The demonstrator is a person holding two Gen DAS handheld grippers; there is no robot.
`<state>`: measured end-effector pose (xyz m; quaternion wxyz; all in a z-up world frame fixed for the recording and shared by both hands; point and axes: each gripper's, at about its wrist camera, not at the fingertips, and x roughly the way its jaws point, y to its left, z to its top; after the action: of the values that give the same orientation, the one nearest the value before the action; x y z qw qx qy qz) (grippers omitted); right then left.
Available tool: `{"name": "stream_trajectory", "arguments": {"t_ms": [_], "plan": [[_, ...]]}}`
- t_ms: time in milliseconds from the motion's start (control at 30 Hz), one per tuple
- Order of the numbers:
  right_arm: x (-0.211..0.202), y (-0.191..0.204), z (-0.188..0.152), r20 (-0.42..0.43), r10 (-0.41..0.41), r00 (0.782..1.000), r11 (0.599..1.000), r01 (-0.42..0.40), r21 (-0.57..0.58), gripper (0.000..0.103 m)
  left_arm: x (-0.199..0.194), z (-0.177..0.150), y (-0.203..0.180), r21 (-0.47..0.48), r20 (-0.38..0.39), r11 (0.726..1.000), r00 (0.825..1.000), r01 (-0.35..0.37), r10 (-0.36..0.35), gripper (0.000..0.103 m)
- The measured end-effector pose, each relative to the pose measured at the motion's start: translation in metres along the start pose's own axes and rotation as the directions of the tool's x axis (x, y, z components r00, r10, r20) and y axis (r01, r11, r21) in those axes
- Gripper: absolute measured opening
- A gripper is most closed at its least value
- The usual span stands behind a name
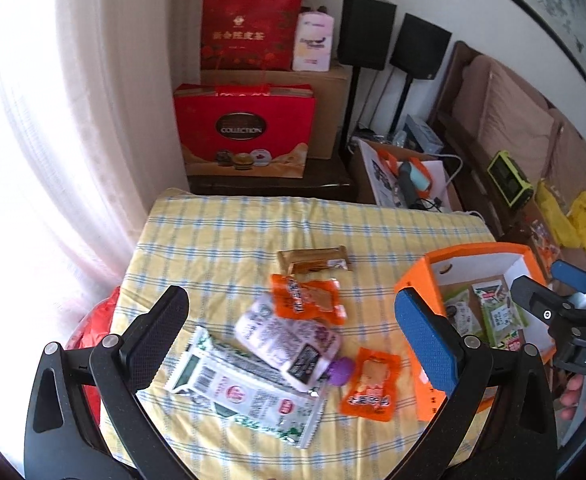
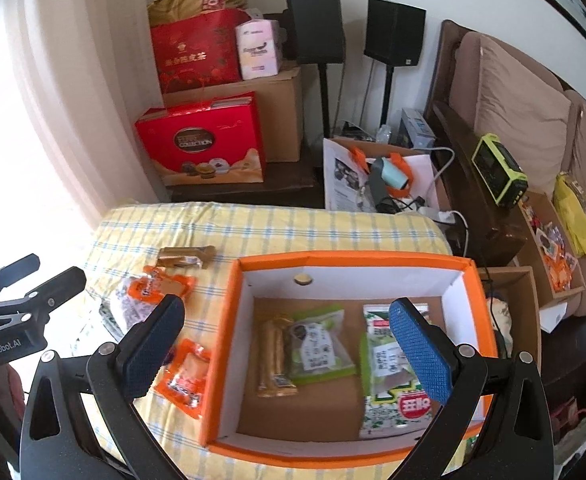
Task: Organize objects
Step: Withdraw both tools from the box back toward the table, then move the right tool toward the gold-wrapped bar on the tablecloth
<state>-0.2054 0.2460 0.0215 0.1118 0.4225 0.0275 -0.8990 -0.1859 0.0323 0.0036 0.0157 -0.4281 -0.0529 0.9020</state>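
Below the open left claw [image 1: 293, 336], purple pouch [image 1: 289, 340], orange box [image 1: 417, 280] rightward

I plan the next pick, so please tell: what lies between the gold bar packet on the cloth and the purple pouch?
An orange snack packet lies between the gold bar packet and the purple pouch, overlapping the pouch's far end. The left wrist view shows it best.

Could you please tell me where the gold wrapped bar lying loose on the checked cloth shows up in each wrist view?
Left wrist view: the gold bar lies just above centre, beyond the orange packets.
Right wrist view: it sits upper left, left of the box's far corner.
Shared landmark: the orange box, right of the bar in both.
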Motion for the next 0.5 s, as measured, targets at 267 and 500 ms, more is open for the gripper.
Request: {"name": "stream_trajectory", "arguments": {"t_ms": [267, 500], "plan": [[0.007, 0.028, 0.004, -0.008, 0.013, 1.0, 0.999, -0.013, -0.038, 0.103, -0.001, -0.001, 0.03, -0.023, 0.002, 1.0, 1.0, -0.021, 0.021, 0.103], [0.015, 0.05, 0.006, -0.022, 0.034, 0.999, 0.997, -0.036, -0.069, 0.103, 0.001, -0.003, 0.053, -0.041, -0.007, 0.998, 0.999, -0.04, 0.04, 0.103]]}}
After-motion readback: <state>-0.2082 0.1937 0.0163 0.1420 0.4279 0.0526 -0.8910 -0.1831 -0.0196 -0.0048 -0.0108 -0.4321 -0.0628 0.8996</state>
